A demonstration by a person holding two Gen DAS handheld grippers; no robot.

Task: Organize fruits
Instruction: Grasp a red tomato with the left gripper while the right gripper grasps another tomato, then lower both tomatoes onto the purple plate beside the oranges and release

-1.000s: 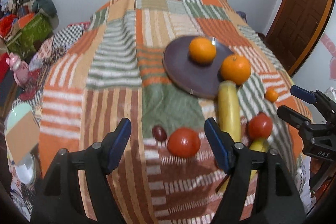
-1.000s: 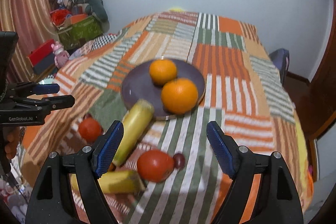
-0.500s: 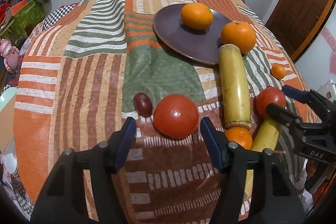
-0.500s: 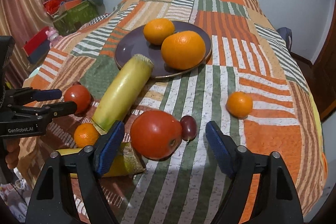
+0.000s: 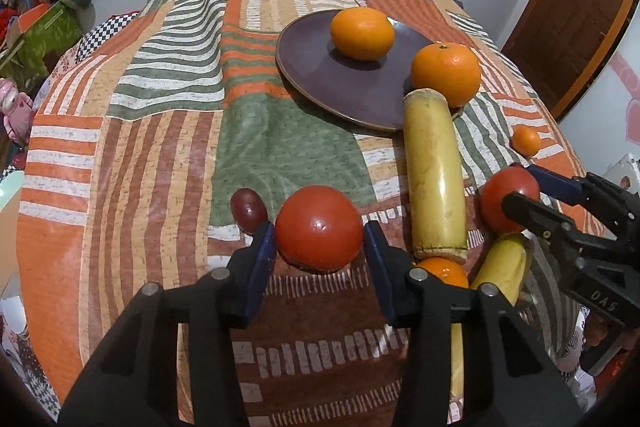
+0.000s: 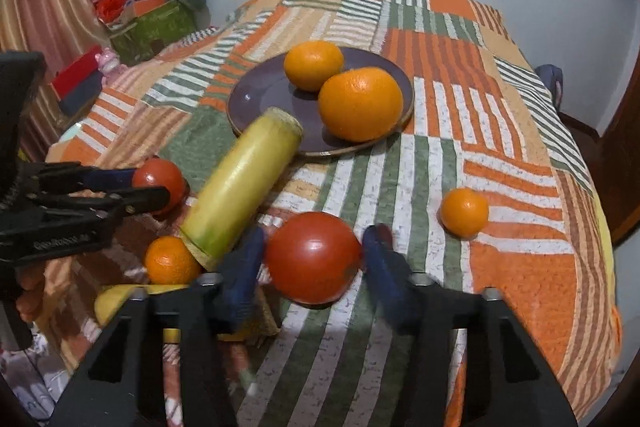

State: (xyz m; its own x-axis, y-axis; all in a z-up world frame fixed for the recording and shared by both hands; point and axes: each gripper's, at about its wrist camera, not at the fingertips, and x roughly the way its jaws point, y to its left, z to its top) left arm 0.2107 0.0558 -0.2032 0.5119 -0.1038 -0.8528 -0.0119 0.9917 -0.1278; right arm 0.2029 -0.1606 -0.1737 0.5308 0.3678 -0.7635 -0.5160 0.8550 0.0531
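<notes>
Status: both claws are at work, each on a tomato, on the patchwork quilt (image 5: 160, 147).

Left claw (image 5: 319, 247): narrowed onto the left tomato (image 5: 319, 227), a blue pad against each flank, pinching it. The tomato appears to sit on the quilt. A dark grape (image 5: 248, 211) lies just beside the outer face of the left pad.

Right claw (image 6: 314, 259): flanks the right tomato (image 6: 314, 257). The pads are blurred, so I cannot tell whether they bear on the skin or stand just off it.

Destination, as judged: the purple plate (image 5: 320, 83), which carries a mandarin (image 5: 362, 33) and a large orange (image 5: 446, 73) near its rim. Most fruit is not yet sorted.

Hazards noted:
- Tomato skin is smooth and soft. Too hard a squeeze would bruise or split it; too light a one would let it roll out on the lift.
- The grape may be nudged away by the left pad, since the quilt offers no stop.
- The yellow gourd (image 5: 434, 179) lies between the two tomatoes with its far end on the plate rim. Either claw's path to the plate could strike it and tip the plate.
- The large orange near the rim could be knocked off by an arriving tomato.
- A banana (image 5: 502, 267) and a small mandarin (image 5: 444, 273) crowd the gourd's near end, close to the right claw.
</notes>
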